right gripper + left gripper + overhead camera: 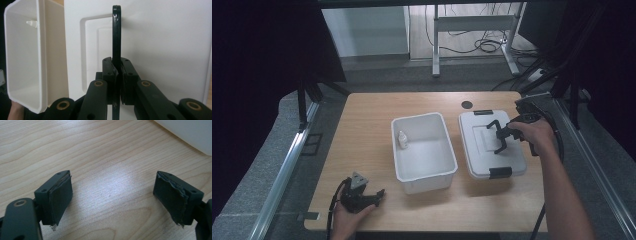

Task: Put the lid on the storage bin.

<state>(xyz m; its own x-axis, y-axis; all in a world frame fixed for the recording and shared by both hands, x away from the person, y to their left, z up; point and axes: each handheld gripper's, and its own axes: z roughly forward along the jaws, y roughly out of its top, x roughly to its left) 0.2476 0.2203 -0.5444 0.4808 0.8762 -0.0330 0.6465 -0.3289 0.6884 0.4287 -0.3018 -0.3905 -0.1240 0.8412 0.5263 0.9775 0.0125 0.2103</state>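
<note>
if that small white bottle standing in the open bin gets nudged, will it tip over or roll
The small white bottle stands upright near the left wall of the open bin and looks tall for its narrow base, so a nudge would probably topple it. It seems round, so it might then roll across the bin floor. It looks small and plastic, so probably light.
</note>
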